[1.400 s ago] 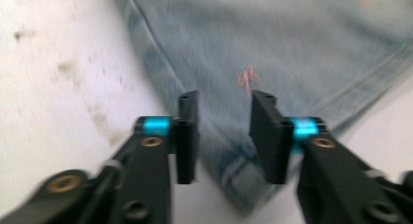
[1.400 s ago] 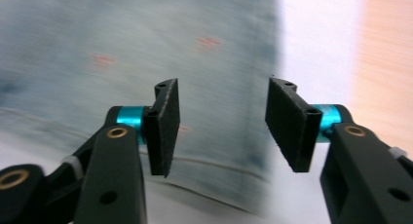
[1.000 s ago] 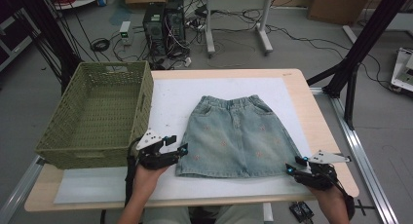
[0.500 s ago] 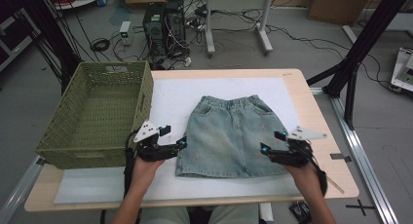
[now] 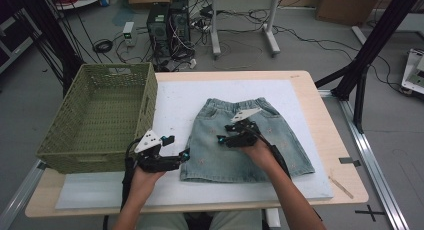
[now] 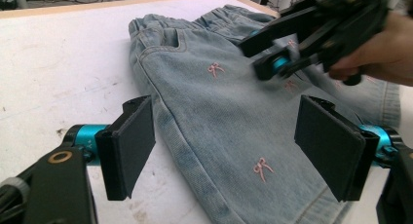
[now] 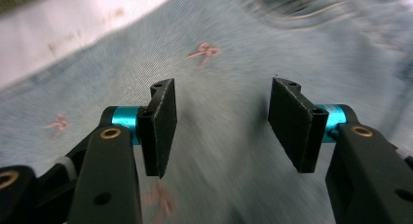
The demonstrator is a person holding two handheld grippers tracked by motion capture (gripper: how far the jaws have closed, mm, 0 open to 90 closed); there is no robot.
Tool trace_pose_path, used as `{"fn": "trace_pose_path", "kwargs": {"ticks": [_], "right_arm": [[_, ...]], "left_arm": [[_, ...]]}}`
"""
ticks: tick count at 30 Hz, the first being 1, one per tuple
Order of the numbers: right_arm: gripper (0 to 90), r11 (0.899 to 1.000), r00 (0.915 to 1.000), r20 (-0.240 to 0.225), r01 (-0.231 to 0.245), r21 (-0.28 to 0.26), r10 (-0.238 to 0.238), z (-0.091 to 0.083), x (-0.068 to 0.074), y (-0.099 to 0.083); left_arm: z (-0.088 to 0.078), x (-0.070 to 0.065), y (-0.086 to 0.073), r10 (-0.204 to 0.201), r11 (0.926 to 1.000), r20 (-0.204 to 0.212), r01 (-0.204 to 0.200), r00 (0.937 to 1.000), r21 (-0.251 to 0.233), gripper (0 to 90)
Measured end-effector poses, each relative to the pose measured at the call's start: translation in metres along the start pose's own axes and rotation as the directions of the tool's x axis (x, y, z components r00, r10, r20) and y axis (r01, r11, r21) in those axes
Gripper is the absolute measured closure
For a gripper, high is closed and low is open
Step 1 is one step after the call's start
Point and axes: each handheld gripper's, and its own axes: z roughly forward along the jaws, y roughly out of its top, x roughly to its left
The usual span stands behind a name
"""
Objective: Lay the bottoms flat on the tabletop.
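The left tool (image 5: 184, 155) sits low at the near left corner of the denim skirt (image 5: 250, 150), its jaws spread wide with nothing gripped; in the left gripper view (image 6: 225, 146) the skirt's left side seam and hem corner lie between and just below the two black pads (image 6: 131, 146), which do not press on the cloth. The right tool (image 5: 224, 138) hovers over the middle of the skirt, farther from the person than the left tool and to its right, with the hand (image 5: 257, 149) behind it above the denim. Its jaws have just been closing from a wider spread, and in the right gripper view (image 7: 221, 129) they stand partly apart with only the blurred cloth and its small pink bows beneath them, nothing held. The skirt lies flat on the white mat (image 5: 175, 105) that covers the table (image 5: 345, 155), waistband at the far end from both tools and hem at the near end. A green woven basket (image 5: 97, 115) stands on the table just left of the left tool, beyond its grey plate.
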Motion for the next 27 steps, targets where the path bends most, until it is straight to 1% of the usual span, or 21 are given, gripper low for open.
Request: {"fn": "trace_pose_path", "kwargs": {"ticks": [1, 3, 4, 5, 6, 7, 8, 9, 10, 12, 13, 14, 16, 18, 20, 21, 23, 24, 25, 26, 27], "right_arm": [[47.4, 0.999, 0.9997, 0.002, 0.025, 0.026, -0.025, 0.008, 0.001, 0.002], [47.4, 0.997, 0.9988, 0.020, 0.044, 0.069, -0.046, 0.021, 0.001, 0.004], [46.7, 0.996, 0.9988, 0.023, 0.041, 0.085, -0.043, 0.026, 0.001, 0.005], [46.3, 0.997, 0.9986, 0.028, 0.043, 0.070, -0.045, 0.029, 0.003, 0.005], [46.0, 0.996, 0.9977, 0.032, 0.057, 0.074, -0.059, 0.030, 0.004, 0.007], [45.1, 0.995, 0.9974, 0.026, 0.064, 0.080, -0.067, 0.030, 0.006, 0.008], [43.9, 0.994, 0.9974, -0.001, 0.072, 0.078, -0.072, 0.030, 0.007, 0.008], [42.5, 0.994, 0.9967, -0.027, 0.078, 0.070, -0.077, 0.028, 0.008, 0.009], [40.6, 0.996, 0.9966, -0.046, 0.071, 0.062, -0.068, 0.024, 0.008, 0.010], [37.9, 0.999, 0.9992, -0.029, 0.027, -0.019, -0.028, 0.016, 0.002, 0.014], [36.2, 0.999, 0.9998, -0.012, 0.012, -0.033, -0.013, 0.015, -0.001, 0.017], [35.1, 0.999, 0.9999, 0.005, 0.009, -0.035, -0.009, 0.016, -0.003, 0.019], [33.5, 1.000, 0.9998, 0.022, -0.004, -0.011, 0.004, 0.024, -0.007, 0.024], [30.4, 1.000, 0.9993, 0.034, -0.014, 0.017, 0.014, 0.033, -0.007, 0.026], [29.8, 0.999, 0.9990, 0.043, -0.012, 0.051, 0.009, 0.043, -0.008, 0.025], [28.0, 0.998, 0.9992, 0.035, -0.021, 0.061, 0.019, 0.049, -0.011, 0.022], [27.9, 0.998, 0.9995, 0.029, -0.012, 0.066, 0.011, 0.049, -0.011, 0.023], [28.0, 0.997, 0.9999, 0.017, 0.002, 0.077, -0.003, 0.049, -0.013, 0.024], [28.2, 0.995, 0.9999, -0.005, 0.010, 0.098, -0.009, 0.046, -0.016, 0.030], [28.3, 0.996, 1.0000, -0.005, 0.007, 0.087, -0.006, 0.043, -0.018, 0.034], [28.3, 1.000, 1.0000, 0.004, -0.008, 0.006, 0.008, 0.037, -0.022, 0.041]], "left_arm": [[-0.001, 0.001, 0.000, 0.002, 1.0000, -0.001, -0.002, 1.0000, 0.000, 22.6], [-0.004, 0.002, -0.001, -0.002, 1.0000, -0.002, 0.002, 1.0000, -0.002, 22.6], [-0.004, 0.003, -0.001, -0.004, 1.0000, -0.001, 0.004, 1.0000, -0.003, 22.6], [-0.005, 0.003, -0.001, -0.006, 1.0000, -0.002, 0.006, 1.0000, -0.004, 22.6], [-0.005, 0.003, -0.001, -0.006, 1.0000, -0.001, 0.006, 1.0000, -0.005, 22.6], [-0.005, 0.003, -0.002, -0.006, 1.0000, 0.002, 0.006, 1.0000, -0.006, 22.6], [-0.005, 0.003, -0.002, -0.005, 1.0000, 0.004, 0.005, 1.0000, -0.006, 22.6], [-0.005, 0.003, -0.002, -0.005, 1.0000, 0.005, 0.005, 1.0000, -0.007, 22.6], [-0.005, 0.003, -0.002, -0.005, 1.0000, 0.006, 0.005, 1.0000, -0.006, 22.6], [-0.004, 0.003, -0.003, -0.009, 0.9999, 0.007, 0.009, 0.9999, -0.007, 22.6], [-0.004, 0.003, -0.003, -0.007, 1.0000, 0.008, 0.007, 0.9999, -0.004, 22.6], [-0.003, 0.003, -0.004, -0.011, 0.9999, 0.010, 0.011, 0.9999, -0.006, 22.6], [-0.002, 0.002, -0.005, -0.004, 1.0000, 0.013, 0.004, 0.9999, -0.002, 22.6], [-0.002, 0.003, -0.005, -0.001, 1.0000, 0.014, 0.001, 0.9999, 0.002, 22.6], [-0.002, 0.003, -0.005, -0.006, 1.0000, 0.014, 0.006, 0.9999, 0.000, 22.6], [-0.002, 0.004, -0.004, -0.003, 1.0000, 0.013, 0.003, 0.9999, -0.001, 22.6], [-0.003, 0.005, -0.004, -0.003, 1.0000, 0.012, 0.003, 0.9999, -0.001, 22.6], [-0.003, 0.005, -0.005, -0.005, 1.0000, 0.011, 0.005, 0.9999, 0.002, 22.6], [-0.002, 0.005, -0.005, -0.006, 1.0000, 0.011, 0.006, 0.9999, 0.001, 22.6], [-0.003, 0.005, -0.006, -0.005, 1.0000, 0.014, 0.005, 0.9999, 0.002, 22.6], [-0.003, 0.005, -0.007, -0.003, 1.0000, 0.016, 0.003, 0.9999, 0.001, 22.6]]}}
